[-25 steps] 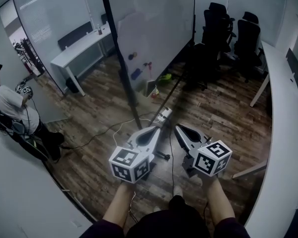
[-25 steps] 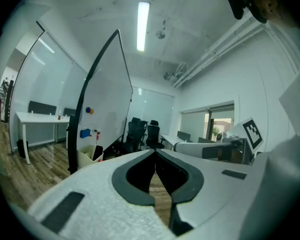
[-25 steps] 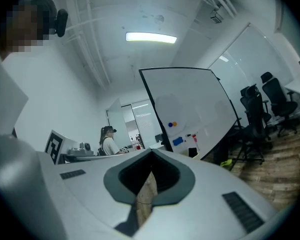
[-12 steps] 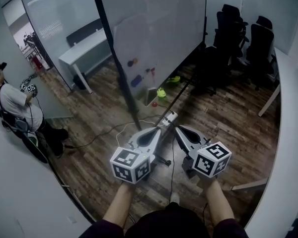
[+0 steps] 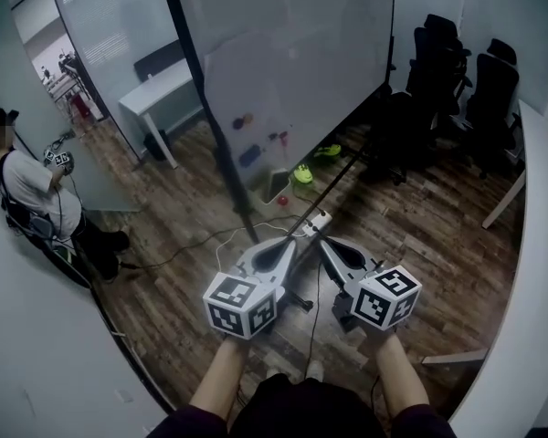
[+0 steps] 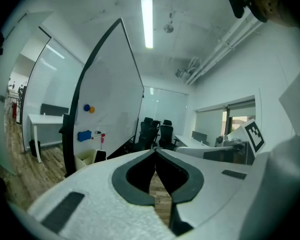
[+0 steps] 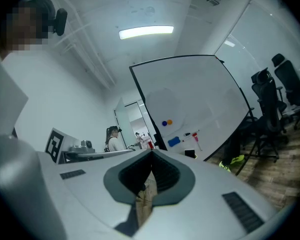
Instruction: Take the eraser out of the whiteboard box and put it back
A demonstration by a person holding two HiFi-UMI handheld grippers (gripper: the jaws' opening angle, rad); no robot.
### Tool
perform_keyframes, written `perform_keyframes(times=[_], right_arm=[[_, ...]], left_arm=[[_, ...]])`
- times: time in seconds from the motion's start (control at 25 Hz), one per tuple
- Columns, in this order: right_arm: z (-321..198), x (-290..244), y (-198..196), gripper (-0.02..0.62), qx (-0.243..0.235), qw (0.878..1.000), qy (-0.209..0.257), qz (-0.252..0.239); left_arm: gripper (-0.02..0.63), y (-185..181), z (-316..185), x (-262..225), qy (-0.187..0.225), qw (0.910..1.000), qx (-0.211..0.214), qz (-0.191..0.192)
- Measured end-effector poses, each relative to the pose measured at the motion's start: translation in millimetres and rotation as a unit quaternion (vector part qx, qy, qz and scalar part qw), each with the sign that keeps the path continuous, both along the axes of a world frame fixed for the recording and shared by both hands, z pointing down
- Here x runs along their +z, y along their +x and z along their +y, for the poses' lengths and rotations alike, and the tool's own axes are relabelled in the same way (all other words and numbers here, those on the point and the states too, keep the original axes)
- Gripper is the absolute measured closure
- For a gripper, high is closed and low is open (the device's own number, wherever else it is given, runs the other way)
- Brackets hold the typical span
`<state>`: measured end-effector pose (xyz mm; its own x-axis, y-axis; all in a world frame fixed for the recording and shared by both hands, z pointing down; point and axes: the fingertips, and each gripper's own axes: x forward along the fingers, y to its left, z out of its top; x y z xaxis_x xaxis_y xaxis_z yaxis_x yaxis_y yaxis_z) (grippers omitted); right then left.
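Observation:
A blue eraser (image 5: 249, 157) sticks to the face of the tall whiteboard (image 5: 292, 53), below two round magnets (image 5: 242, 120) and beside some markers. A small white box (image 5: 274, 186) stands on the floor at the board's foot. My left gripper (image 5: 289, 242) and right gripper (image 5: 325, 242) are side by side, well short of the board, both shut and empty. The left gripper view shows the eraser (image 6: 84, 135) and the box (image 6: 86, 159) left of its tip (image 6: 155, 151). The right gripper view has the eraser (image 7: 174, 141) right of its tip (image 7: 151, 153).
A person (image 5: 32, 199) stands at the far left by a glass wall. Black chairs (image 5: 457, 80) crowd the back right, and a white desk (image 5: 160, 94) sits back left. A power strip (image 5: 315, 222) with cables and a green thing (image 5: 303, 173) lie on the wooden floor.
Both grippers, still shut, have moved forward toward the whiteboard. The board, eraser and box now lie nearer and lower in the head view.

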<state>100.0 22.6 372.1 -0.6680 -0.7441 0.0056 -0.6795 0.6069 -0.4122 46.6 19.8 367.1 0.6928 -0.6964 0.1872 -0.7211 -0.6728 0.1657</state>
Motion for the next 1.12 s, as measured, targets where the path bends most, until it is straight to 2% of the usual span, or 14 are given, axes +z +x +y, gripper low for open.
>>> perform_keyframes(times=[0.44,1.12], right_arm=[[-39,18,-19,0.592,-0.006,1.0,-0.013,-0.006],[-159,59,-62,0.591,0.036,0.998,-0.047,0.0]], left_arm=[[0.6,-24,-39,19,-0.011,0.9997,-0.019,-0.01],[0.6,-67,-161,61,-0.045,0.9988,0.018,0.001]])
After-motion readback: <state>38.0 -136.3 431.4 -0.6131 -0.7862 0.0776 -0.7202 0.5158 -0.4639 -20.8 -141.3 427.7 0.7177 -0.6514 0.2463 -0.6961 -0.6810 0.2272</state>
